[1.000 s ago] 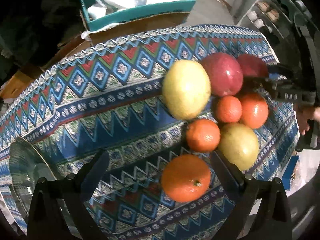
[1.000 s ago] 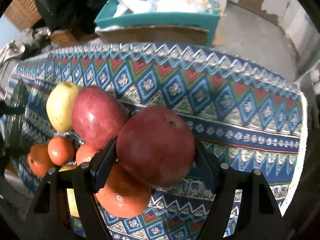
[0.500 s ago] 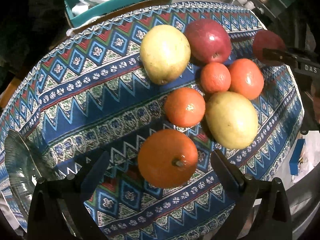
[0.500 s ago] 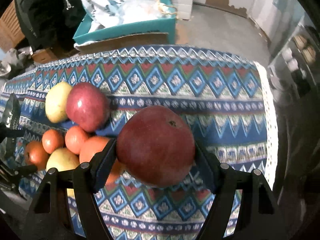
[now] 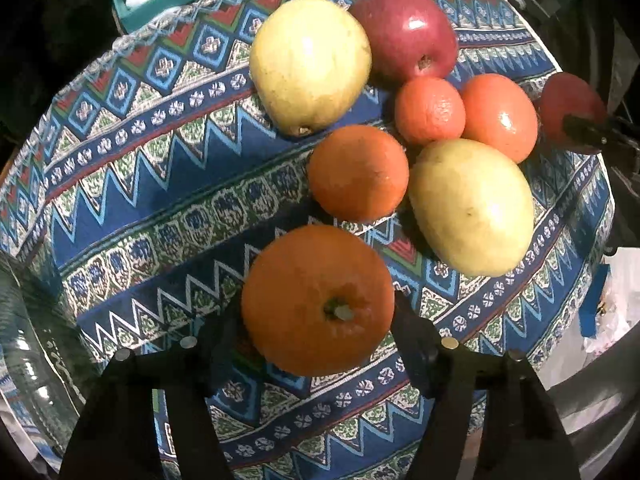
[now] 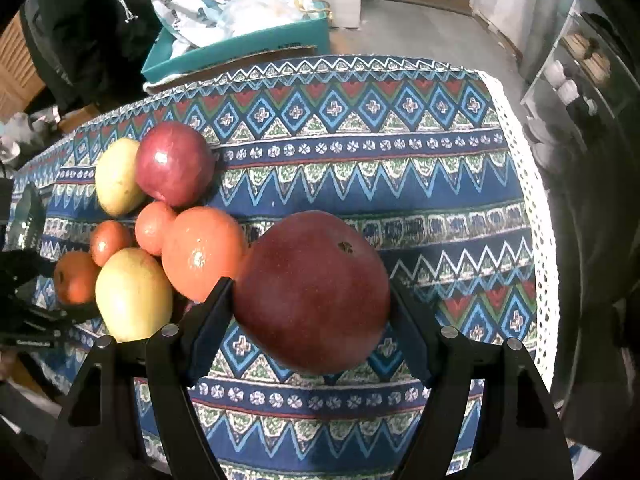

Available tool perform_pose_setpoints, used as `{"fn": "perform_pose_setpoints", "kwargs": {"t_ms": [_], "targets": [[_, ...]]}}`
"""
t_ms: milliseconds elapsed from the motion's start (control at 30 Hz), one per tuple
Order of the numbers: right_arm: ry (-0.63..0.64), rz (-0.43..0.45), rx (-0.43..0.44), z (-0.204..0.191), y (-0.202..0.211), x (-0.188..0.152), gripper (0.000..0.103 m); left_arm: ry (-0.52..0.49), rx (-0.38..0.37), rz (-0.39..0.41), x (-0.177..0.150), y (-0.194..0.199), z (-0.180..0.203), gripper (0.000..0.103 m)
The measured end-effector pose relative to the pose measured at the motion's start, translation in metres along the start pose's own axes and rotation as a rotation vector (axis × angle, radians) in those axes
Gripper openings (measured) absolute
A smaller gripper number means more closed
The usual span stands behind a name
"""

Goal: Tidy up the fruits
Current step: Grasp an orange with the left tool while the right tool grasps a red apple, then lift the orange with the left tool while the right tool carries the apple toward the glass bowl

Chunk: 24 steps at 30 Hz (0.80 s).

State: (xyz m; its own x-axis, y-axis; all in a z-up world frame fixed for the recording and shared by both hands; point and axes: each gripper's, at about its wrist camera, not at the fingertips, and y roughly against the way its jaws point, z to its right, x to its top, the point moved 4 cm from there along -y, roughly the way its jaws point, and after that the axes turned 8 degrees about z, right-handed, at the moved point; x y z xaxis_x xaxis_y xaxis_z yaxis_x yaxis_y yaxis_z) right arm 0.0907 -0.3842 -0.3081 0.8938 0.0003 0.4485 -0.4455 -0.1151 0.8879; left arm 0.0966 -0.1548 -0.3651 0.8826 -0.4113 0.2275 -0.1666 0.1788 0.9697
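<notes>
Looking along our left gripper, we see its black fingers pinching a large orange, stem dimple turned up toward the camera, its dimpled skin matte; half a second ago the fingers stood spread on either side of it. It sits near the front edge of the patterned tablecloth, apart from the cluster behind: a smaller orange, an oval yellow pear with its long axis running toward the right front edge, a round yellow pear, a glossy red apple and two tangerines. A glass bowl shows at the left edge. Along our right gripper, the fingers clamp a dull dark-red apple, calyx pointing up and right, held above the cloth's woven zigzags, right of the fruit pile; the cluster looks smaller and farther left than before.
</notes>
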Motion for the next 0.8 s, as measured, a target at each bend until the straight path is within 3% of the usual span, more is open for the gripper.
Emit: {"fn": "perform_pose_setpoints", "kwargs": {"t_ms": [467,800], "targets": [[0.043,0.042,0.009,-0.026,0.016,0.003,0.075,-0.002,-0.010,0.054,-0.027,0.018,-0.011,0.065],[0.079,0.097,0.040,-0.051,0.034,0.013,0.075,0.044,0.033,0.134,-0.047,0.061,-0.030,0.065]]}}
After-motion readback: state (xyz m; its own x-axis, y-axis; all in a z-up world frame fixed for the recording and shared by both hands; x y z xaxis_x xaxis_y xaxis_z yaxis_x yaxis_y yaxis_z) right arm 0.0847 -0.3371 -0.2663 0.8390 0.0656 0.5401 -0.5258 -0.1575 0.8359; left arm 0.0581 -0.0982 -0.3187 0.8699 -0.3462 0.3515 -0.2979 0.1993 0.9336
